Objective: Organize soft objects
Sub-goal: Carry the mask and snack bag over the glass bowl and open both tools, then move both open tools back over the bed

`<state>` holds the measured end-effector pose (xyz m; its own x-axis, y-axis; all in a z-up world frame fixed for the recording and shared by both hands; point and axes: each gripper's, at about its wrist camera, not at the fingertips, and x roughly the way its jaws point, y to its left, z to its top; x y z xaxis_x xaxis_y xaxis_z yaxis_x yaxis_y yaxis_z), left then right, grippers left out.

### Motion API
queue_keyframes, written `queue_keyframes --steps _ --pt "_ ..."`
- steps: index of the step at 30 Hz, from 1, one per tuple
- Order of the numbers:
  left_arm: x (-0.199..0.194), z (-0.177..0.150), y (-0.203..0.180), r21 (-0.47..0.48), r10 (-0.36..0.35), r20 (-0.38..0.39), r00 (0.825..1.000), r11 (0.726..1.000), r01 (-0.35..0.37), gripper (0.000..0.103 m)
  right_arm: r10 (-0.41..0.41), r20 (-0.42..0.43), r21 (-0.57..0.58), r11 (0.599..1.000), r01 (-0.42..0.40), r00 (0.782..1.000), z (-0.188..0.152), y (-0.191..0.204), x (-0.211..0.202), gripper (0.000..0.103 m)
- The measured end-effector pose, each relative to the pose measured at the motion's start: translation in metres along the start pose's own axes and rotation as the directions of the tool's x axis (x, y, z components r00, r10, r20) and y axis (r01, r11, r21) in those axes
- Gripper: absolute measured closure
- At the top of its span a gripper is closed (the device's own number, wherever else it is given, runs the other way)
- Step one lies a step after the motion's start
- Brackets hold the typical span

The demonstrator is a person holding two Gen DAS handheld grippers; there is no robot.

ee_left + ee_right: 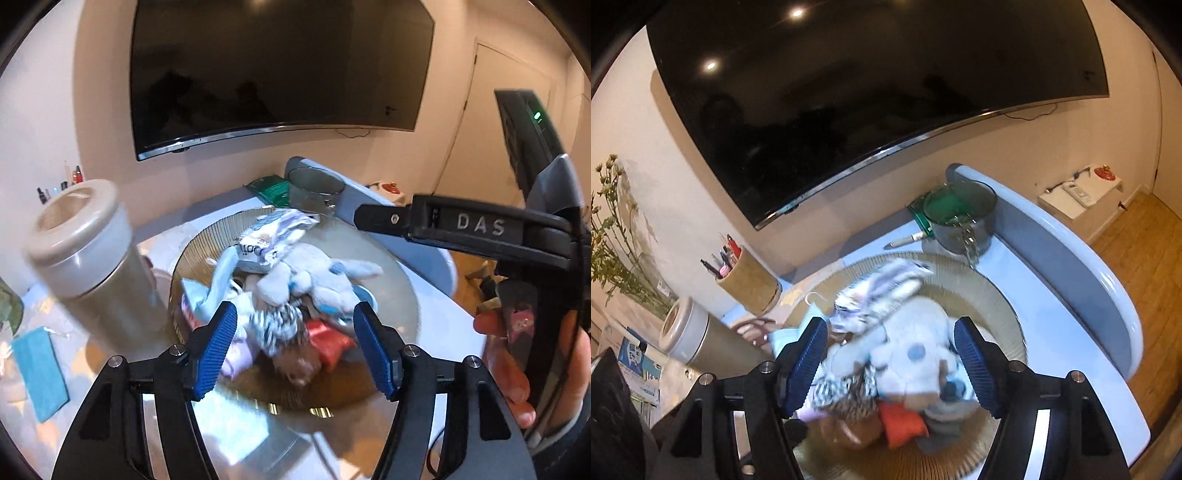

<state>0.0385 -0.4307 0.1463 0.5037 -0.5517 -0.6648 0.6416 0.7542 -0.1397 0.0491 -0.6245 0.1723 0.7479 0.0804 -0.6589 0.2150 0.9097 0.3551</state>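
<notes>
A round ribbed basket (pixel 399 273) holds a heap of soft things. On top lies a white and blue plush toy (pixel 317 280), with a black-and-white striped cloth (pixel 277 325), a red pouch (pixel 328 343) and a patterned packet (pixel 266 240) around it. My left gripper (pixel 294 310) hovers open over the near side of the heap, its blue pads apart on either side of the striped cloth. My right gripper (pixel 890 328) is open too, with the plush toy (pixel 912 343) seen between its pads and below them. The striped cloth (pixel 846 395) and red pouch (pixel 901 424) lie nearer the camera.
A tall beige-lidded tumbler (pixel 85 254) stands just left of the basket. A metal pot (pixel 960 218), a marker (pixel 905 240) and a pen holder (pixel 750 280) stand behind it. The pale table has a raised rim (pixel 1071 266) on the right. A blue cloth (pixel 40 373) lies far left.
</notes>
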Motion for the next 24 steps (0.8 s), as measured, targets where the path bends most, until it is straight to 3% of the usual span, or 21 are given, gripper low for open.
queue_keyframes --steps 3,10,19,22,24 --pt "-0.031 -0.009 0.0 0.01 0.008 0.031 0.999 1.0 -0.009 0.039 -0.011 0.002 -0.007 1.0 0.011 1.0 -0.017 0.006 -0.021 0.033" --pt "-0.108 -0.044 0.016 -0.015 0.138 0.115 0.984 0.99 -0.138 0.039 0.001 0.004 -0.118 0.993 -0.001 1.0 -0.074 0.058 -0.06 0.033" --pt "-0.155 -0.096 0.092 -0.129 0.256 0.089 0.963 0.961 -0.243 0.039 0.095 -0.065 -0.252 0.962 -0.108 0.993 -0.137 0.157 -0.058 0.033" --pt "-0.174 -0.128 0.138 -0.189 0.332 0.058 0.941 0.93 -0.317 0.039 0.13 -0.114 -0.308 0.938 -0.16 0.985 -0.156 0.195 -0.046 0.033" --pt "-0.183 -0.154 0.177 -0.24 0.414 0.016 0.91 0.885 -0.398 0.039 0.145 -0.148 -0.336 0.923 -0.187 0.978 -0.167 0.216 -0.034 0.033"
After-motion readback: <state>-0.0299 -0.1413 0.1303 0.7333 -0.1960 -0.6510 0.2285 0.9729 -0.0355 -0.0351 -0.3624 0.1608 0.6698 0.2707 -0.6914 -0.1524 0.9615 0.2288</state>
